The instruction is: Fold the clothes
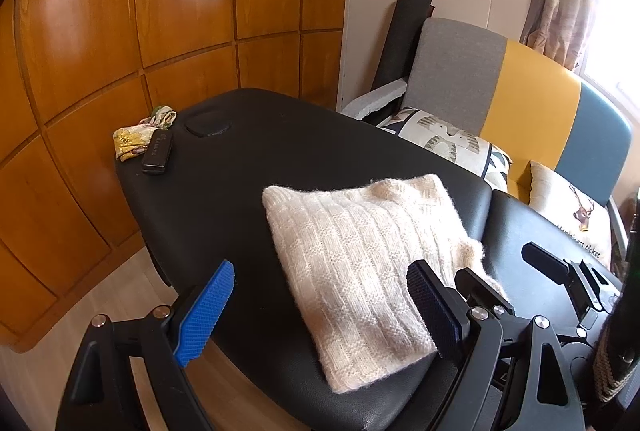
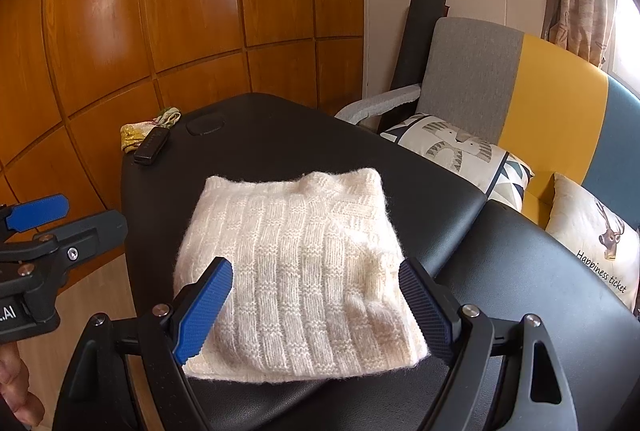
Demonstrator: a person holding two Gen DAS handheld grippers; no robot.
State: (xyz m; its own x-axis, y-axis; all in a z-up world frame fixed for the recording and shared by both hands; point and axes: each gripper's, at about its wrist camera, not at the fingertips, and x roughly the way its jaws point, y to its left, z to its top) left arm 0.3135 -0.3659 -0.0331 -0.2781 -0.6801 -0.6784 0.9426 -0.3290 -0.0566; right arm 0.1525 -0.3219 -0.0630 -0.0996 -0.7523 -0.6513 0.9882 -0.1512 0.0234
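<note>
A cream knitted sweater [image 1: 360, 263] [image 2: 304, 271] lies folded into a neat rectangle on the black padded table [image 1: 248, 167] [image 2: 280, 147]. My left gripper [image 1: 320, 311] hangs open over the sweater's near left corner, blue-padded fingers wide apart, nothing between them. My right gripper [image 2: 316, 307] is open too, its fingers straddling the sweater's near edge from above without pressing it. In the left wrist view the right gripper [image 1: 516, 271] shows at the right, beside the sweater. In the right wrist view the left gripper [image 2: 52, 223] shows at the left edge, off the table's side.
A black case [image 1: 157, 152] [image 2: 151, 146] and a yellow patterned cloth bundle [image 1: 134, 143] [image 2: 136, 135] lie at the table's far left corner. A grey, yellow and blue sofa [image 1: 532, 95] [image 2: 560, 111] with printed cushions stands right of the table. Wooden wall panels stand behind.
</note>
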